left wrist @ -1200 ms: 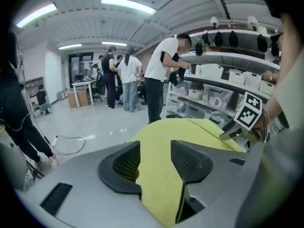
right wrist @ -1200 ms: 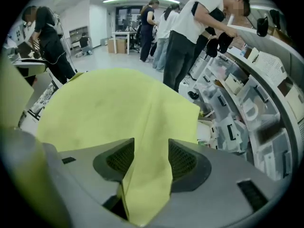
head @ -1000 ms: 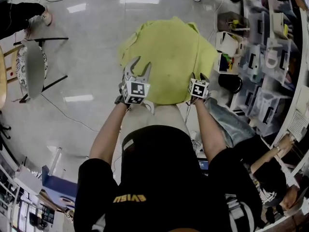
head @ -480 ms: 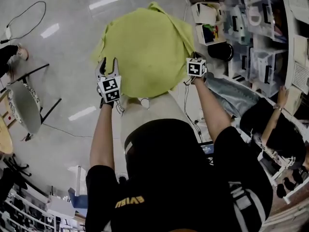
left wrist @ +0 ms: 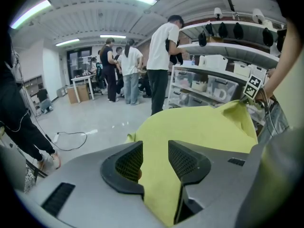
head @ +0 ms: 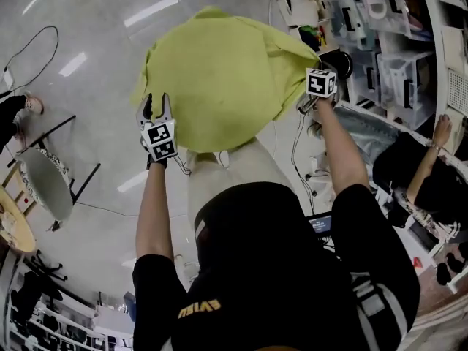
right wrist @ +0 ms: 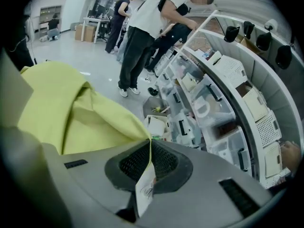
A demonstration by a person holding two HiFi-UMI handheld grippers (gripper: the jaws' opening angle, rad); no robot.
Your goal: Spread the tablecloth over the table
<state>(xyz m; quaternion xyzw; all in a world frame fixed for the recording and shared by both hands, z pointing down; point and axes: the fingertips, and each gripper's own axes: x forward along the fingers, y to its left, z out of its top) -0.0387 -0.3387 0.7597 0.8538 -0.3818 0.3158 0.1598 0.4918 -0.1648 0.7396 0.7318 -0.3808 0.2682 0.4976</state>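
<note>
1. Currently the step in hand is gripping the near edge; the tablecloth (head: 219, 79) is lime-yellow and draped in a rumpled heap over the table, which it hides completely.
2. My right gripper (right wrist: 149, 151) is clamped tight on 1 corner of the cloth, on the side by the storage shelves (head: 395, 64). A white tag (right wrist: 145, 189) on the hem pokes out below the pads, and the corner is lifted and pulled outward.
3. My left gripper (left wrist: 156, 151) sits at the opposite near edge. Its jaws have just been closing but stand about half apart. The cloth runs through the gap and, as far as I can tell, the pads are not pinching it yet.
4. Judgement: 1 of 2 holds is made. The cloth is bunched, with folds on the shelf side and an uneven far edge, so spreading has barely started.
5. Next move, as I judge it: close the left jaws fully on the hem, then pull both corners apart and toward me so the folds flatten.
6. Then I need to check that the far side hangs evenly, and keep the right pull level so the tag corner does not slip out.
</note>
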